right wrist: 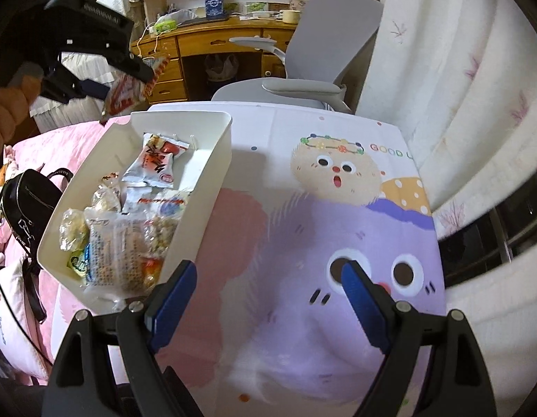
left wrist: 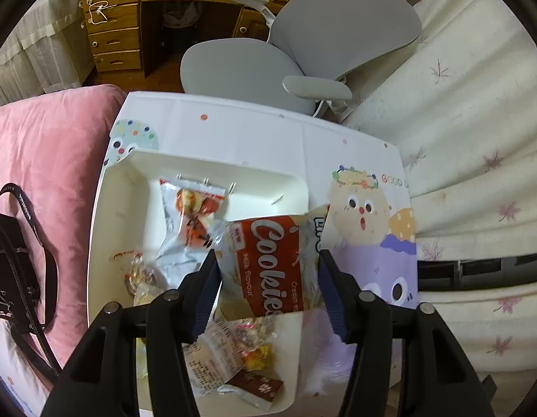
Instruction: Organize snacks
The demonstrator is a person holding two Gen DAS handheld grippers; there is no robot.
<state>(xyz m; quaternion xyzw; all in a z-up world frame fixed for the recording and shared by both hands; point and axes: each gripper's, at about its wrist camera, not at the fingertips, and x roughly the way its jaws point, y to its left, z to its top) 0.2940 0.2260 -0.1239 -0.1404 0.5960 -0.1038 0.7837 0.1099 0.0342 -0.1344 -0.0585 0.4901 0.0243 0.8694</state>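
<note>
Left gripper (left wrist: 268,278) clamped on cookie packet (left wrist: 268,264) above white bin (left wrist: 105,208); right gripper (right wrist: 268,299) apart, empty, lower centre.

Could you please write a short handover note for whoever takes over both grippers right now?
Left gripper: it has a cookie packet between its fingers, above the white bin; whether the pads still press on the packet cannot be told.
Right gripper: open and empty, over the cartoon table, beside the bin.
Things: the bin sits at the table's left side and already holds several snack packets.
Done: most snacks are in the bin; no loose snacks show on the table in these views.
Left: put the cookie packet in the bin, then check for any snacks out of view.
</note>
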